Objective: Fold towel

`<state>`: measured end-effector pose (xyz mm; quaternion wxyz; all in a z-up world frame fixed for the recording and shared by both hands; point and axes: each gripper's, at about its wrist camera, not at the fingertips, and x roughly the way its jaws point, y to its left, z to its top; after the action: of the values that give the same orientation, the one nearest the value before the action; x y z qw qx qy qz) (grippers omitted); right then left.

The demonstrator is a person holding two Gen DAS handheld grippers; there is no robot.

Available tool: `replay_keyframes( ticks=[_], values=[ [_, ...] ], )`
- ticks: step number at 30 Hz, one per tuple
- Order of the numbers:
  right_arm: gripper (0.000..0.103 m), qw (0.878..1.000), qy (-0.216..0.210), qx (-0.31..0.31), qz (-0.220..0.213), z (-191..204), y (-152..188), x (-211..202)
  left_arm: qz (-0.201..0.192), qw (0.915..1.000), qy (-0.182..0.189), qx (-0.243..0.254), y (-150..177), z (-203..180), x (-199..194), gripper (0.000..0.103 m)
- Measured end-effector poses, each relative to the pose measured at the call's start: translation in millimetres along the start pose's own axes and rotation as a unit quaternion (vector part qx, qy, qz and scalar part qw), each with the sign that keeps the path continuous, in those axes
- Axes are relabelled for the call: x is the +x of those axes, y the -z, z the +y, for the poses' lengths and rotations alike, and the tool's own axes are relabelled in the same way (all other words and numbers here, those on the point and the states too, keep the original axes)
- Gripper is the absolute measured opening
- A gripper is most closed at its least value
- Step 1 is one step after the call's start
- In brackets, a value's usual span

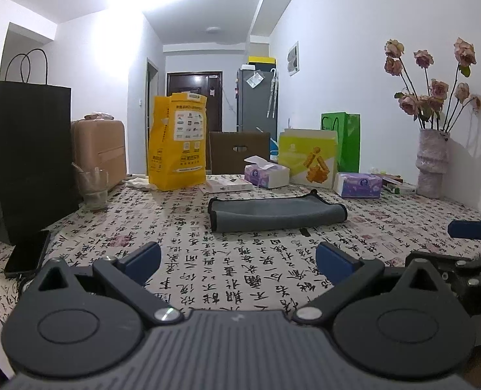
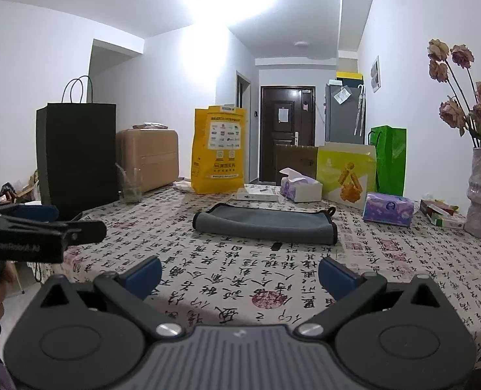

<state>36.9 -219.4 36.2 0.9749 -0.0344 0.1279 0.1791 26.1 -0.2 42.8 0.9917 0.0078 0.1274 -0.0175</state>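
Both wrists: towel beyond tongs.

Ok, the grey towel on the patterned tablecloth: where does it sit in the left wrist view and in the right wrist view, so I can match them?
Left wrist view: the grey towel lies folded just right of centre, beyond the open left gripper.
Right wrist view: the towel lies near centre, beyond the open right gripper.
Shared landmark: the yellow bag stands behind the towel's left end in both.

A grey towel with black edging lies on a white tablecloth printed with black calligraphy.
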Motion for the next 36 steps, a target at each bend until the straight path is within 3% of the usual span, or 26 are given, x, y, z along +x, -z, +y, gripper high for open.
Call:
replay_keyframes(
  ticks=[18,36],
  values=[
    [0.103,0.999,0.018,0.041,-0.004,4,22,-23,0.008,0.9999,-0.006,-0.011,14,3,-15,0.103],
    [0.103,0.999,0.016,0.045,-0.012,9,25,-32,0.014,0.9998,0.012,-0.001,21,-4,-22,0.103]
  ],
)
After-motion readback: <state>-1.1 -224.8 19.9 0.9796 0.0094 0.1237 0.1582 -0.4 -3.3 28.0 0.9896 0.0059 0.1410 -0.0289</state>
